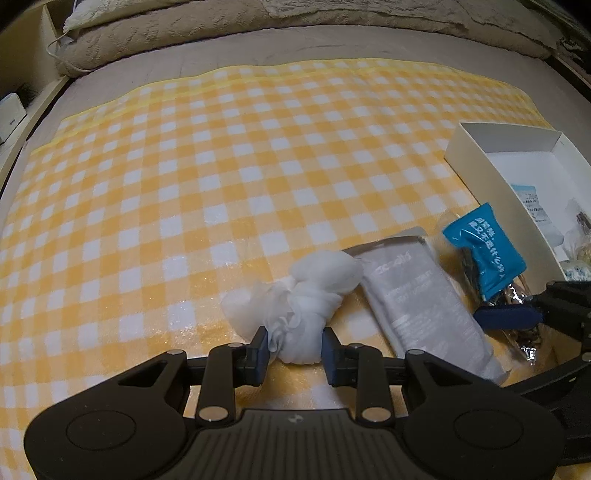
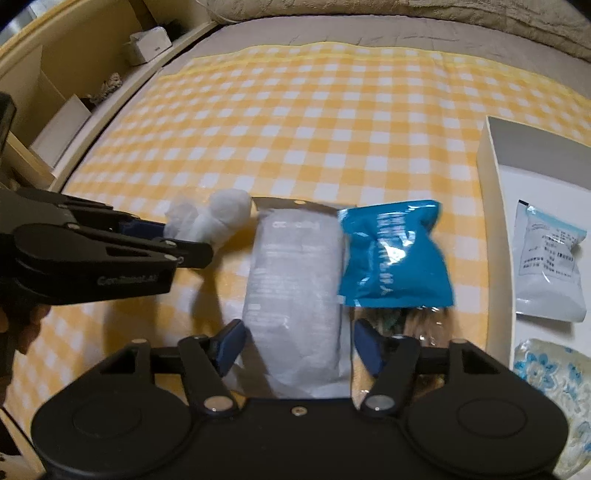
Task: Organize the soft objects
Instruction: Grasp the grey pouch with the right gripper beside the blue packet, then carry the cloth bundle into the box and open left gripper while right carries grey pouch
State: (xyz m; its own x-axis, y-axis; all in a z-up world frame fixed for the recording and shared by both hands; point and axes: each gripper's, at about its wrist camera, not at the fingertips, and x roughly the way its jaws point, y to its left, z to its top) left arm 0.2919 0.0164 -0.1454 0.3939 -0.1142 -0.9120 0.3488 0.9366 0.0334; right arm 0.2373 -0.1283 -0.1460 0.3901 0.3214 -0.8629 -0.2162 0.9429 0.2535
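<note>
A white knotted cloth bundle (image 1: 306, 295) lies on the yellow checked blanket (image 1: 221, 166). My left gripper (image 1: 293, 352) has its blue pads pressed on both sides of the bundle's near end. The bundle also shows in the right wrist view (image 2: 218, 216), with the left gripper (image 2: 177, 240) on it. A grey plastic packet (image 2: 295, 288) lies to its right, between the open fingers of my right gripper (image 2: 299, 347). A blue packet (image 2: 395, 254) lies over a clear wrapped item, right of the grey packet (image 1: 421, 306). The blue packet (image 1: 480, 251) touches the box.
An open white box (image 2: 495, 221) stands at the right on the blanket and holds a white labelled pouch (image 2: 550, 269) and a blue-flowered item (image 2: 554, 387). Pillows (image 1: 258, 29) lie at the bed's far end. Shelves (image 2: 74, 92) run along the left.
</note>
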